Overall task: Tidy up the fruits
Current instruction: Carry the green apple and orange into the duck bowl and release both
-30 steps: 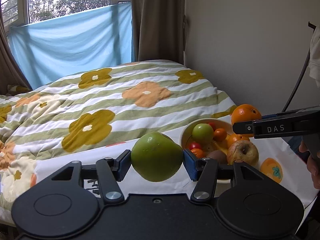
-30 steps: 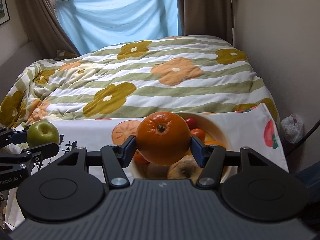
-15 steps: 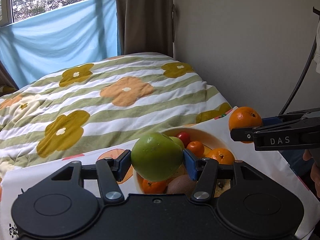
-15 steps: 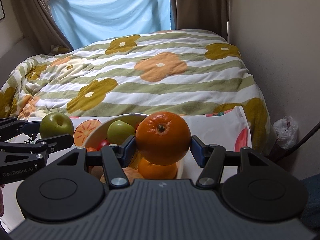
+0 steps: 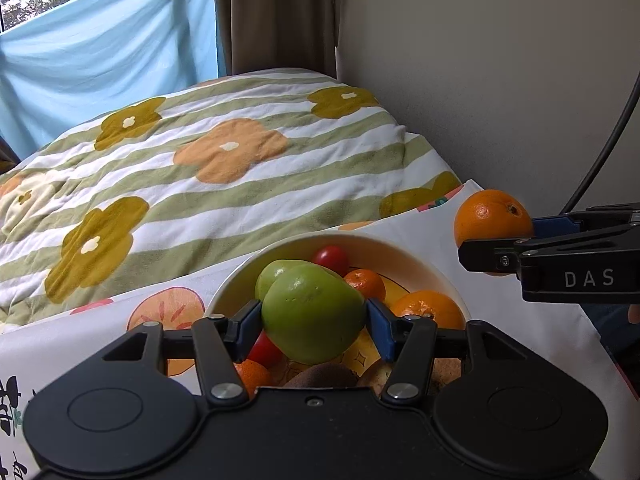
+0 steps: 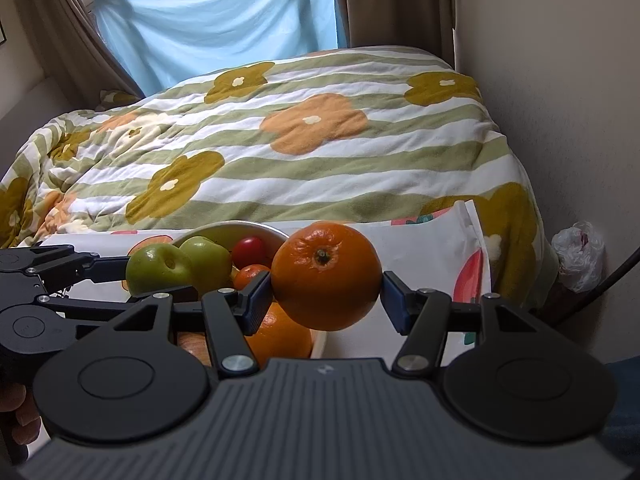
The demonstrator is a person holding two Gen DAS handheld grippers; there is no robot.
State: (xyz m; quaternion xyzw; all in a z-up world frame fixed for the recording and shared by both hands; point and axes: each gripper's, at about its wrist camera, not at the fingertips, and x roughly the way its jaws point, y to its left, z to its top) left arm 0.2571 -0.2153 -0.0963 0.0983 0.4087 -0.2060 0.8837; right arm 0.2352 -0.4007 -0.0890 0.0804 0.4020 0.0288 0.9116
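Indoors: left gripper (image 5: 314,322) pinching green apple (image 5: 312,312), right gripper (image 6: 326,294) pinching orange (image 6: 326,274), above bed (image 6: 320,140).

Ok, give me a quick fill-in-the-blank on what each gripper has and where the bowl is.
1. The left gripper is shut on a green ____.
2. The right gripper is shut on an ____.
3. The bowl stands on a printed ____ at the foot of the bed.
4. The small red fruit lies in the ____.

Missing words: apple; orange; cloth; bowl.
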